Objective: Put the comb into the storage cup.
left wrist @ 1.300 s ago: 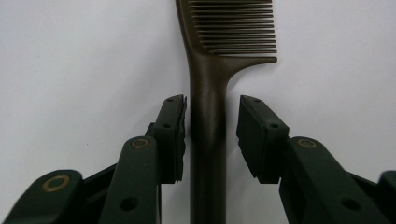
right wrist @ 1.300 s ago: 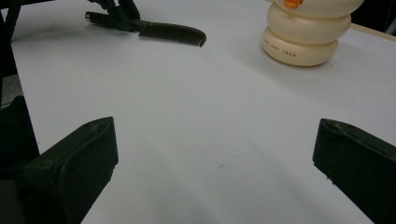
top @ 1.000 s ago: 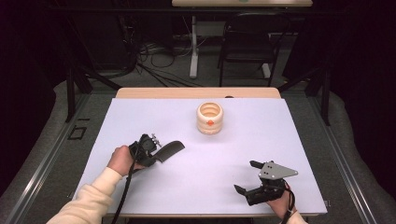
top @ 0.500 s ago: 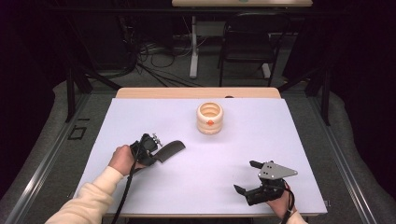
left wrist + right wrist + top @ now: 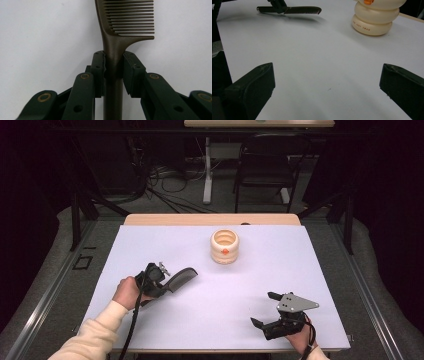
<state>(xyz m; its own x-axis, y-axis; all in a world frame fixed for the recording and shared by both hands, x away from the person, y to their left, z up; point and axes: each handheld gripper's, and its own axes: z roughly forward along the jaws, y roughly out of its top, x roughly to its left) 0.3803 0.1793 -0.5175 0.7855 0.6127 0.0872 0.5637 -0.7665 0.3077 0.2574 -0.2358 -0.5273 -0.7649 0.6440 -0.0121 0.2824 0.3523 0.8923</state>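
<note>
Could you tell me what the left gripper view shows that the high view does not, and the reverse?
The left gripper view alone shows the pads pressed against the comb handle just below its teeth. The high view alone shows the cream ribbed holder farther up the white table, and the right gripper open near the front edge. Both show the left gripper holding the comb.

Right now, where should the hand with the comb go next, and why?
Probably carry the comb toward the cream ringed holder and tip it over the open top. The left tool is shut on the comb's handle, so the grip looks ready. The holder stands apart from it, farther up the table, with bare surface between. The right tool rests open, away from the path.
</note>
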